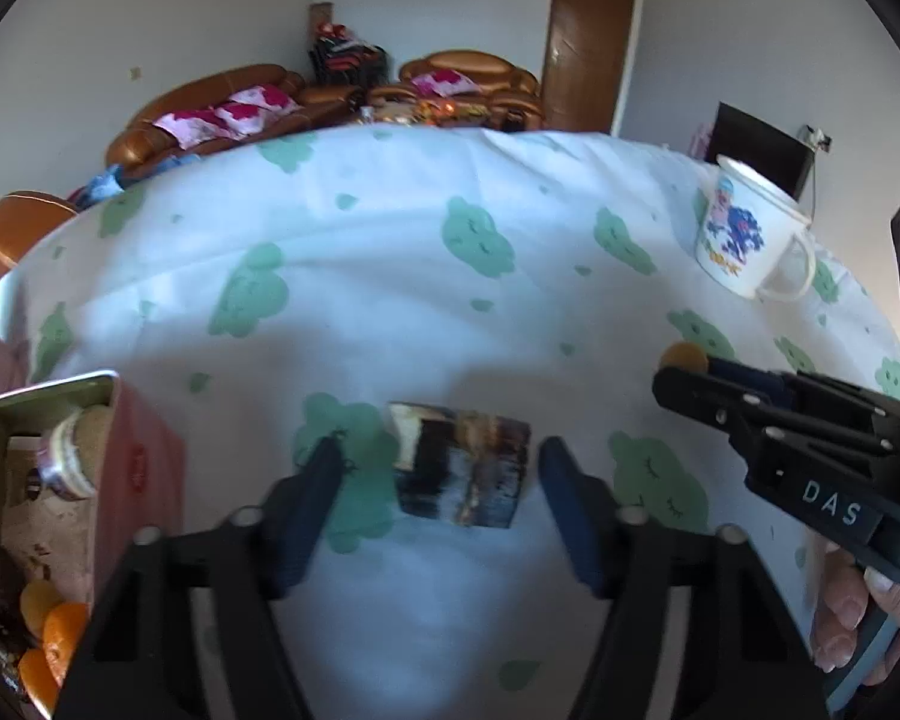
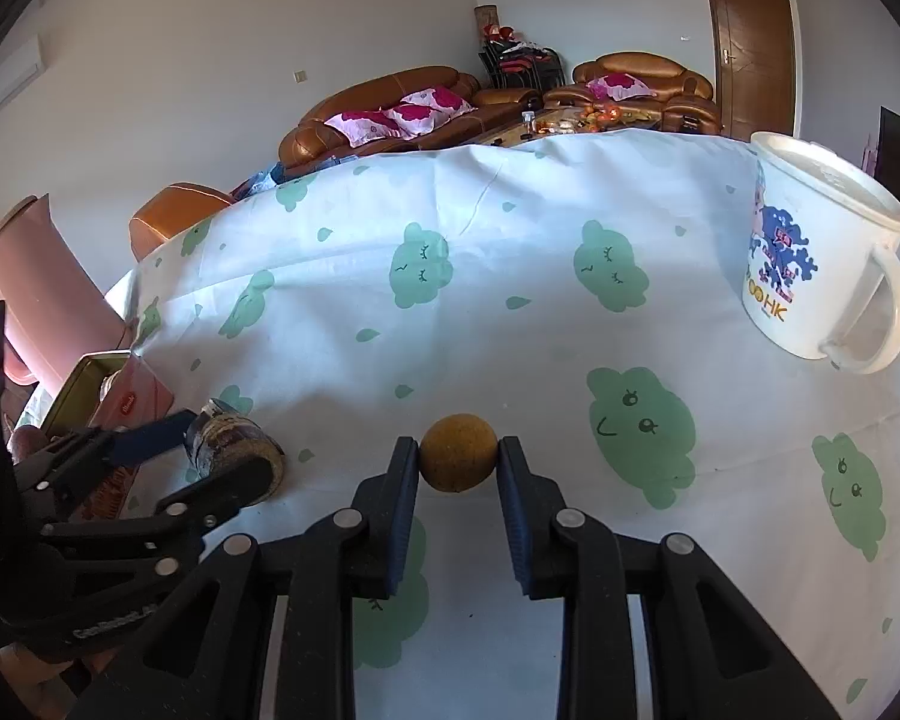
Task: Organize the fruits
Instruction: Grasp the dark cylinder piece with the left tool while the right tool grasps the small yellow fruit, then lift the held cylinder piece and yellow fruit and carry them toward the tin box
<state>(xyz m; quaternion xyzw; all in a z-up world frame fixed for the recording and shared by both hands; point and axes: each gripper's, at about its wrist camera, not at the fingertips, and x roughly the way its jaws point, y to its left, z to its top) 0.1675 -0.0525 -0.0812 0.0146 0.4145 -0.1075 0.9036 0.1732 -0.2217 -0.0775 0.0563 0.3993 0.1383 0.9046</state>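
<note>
A small round yellow-brown fruit [image 2: 458, 461] sits on the cloud-print tablecloth. My right gripper [image 2: 457, 456] has a finger against each side of it, shut on it. The fruit also shows in the left wrist view [image 1: 683, 356] at the right gripper's tip. A dark short jar [image 1: 462, 464] lies on its side on the cloth. My left gripper [image 1: 441, 465] is open with the jar between its fingers, not touching. The jar also shows in the right wrist view [image 2: 234, 444]. An open pink tin [image 1: 60, 516] at the left holds orange fruits [image 1: 51, 630] and a small jar.
A white printed mug [image 2: 822, 264] stands at the right on the tablecloth [image 2: 510, 276]; it also shows in the left wrist view [image 1: 744, 234]. A pink bin [image 2: 36, 300] stands beyond the table's left edge. Brown sofas are behind the table.
</note>
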